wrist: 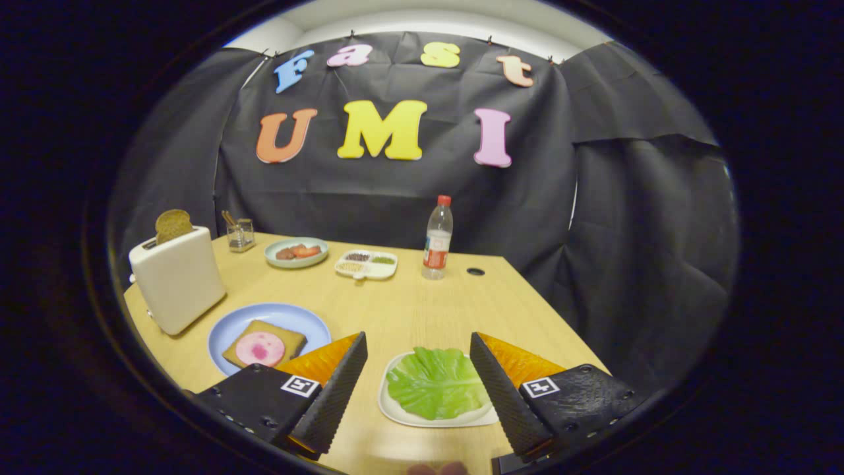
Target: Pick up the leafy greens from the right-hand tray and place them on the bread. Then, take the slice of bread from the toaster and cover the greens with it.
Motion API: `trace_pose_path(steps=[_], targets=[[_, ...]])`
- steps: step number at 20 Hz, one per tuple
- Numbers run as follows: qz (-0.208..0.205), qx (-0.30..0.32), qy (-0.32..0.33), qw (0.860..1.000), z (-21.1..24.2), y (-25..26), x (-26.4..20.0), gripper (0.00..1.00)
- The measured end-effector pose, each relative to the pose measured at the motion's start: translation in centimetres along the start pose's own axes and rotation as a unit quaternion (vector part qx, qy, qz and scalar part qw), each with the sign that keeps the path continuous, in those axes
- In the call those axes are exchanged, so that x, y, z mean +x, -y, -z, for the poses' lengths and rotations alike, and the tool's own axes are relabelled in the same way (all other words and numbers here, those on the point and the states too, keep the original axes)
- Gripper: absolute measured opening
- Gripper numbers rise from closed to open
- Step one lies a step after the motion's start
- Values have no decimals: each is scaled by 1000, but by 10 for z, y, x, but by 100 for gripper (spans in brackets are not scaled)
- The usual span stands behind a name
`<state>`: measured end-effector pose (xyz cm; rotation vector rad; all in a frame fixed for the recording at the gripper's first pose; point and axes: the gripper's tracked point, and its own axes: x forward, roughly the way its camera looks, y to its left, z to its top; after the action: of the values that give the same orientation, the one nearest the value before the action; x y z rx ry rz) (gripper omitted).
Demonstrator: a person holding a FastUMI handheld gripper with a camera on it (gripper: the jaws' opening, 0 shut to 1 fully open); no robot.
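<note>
At far left a toaster [177, 280] stands on the wooden table [422, 310], a slice of bread [173, 225] standing up out of its slot. Just right of it, nearer, a blue plate [227, 328] holds a bread slice [283, 336] topped with a pink round, probably sliced meat, though the detail is too soft to settle. Behind, a small glass jar [241, 234], a green dish [296, 253] of food, a divided tray [366, 264] and a water bottle [438, 239] are set along the far side. The gripper [417, 361] is held with fingers wide apart, nothing between the pads. The leafy greens [436, 382] lie flat on a white tray [394, 410], between the fingers and closer to the right one. The first step is judged in hand: approach to the greens, not yet gripped. The next move is judged to call for lowering onto the leaf and pinching an edge, since it lies thin against the tray.
</note>
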<state>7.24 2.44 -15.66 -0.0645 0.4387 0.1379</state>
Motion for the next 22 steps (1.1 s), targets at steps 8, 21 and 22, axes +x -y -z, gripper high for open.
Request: trace_pose_path(steps=[8,21,22], targets=[[10,-15,-102,995,49,24,51,96],[-41,46,-144,988,77,23,67,53],[-38,58,-149,986,79,23,68,36]])
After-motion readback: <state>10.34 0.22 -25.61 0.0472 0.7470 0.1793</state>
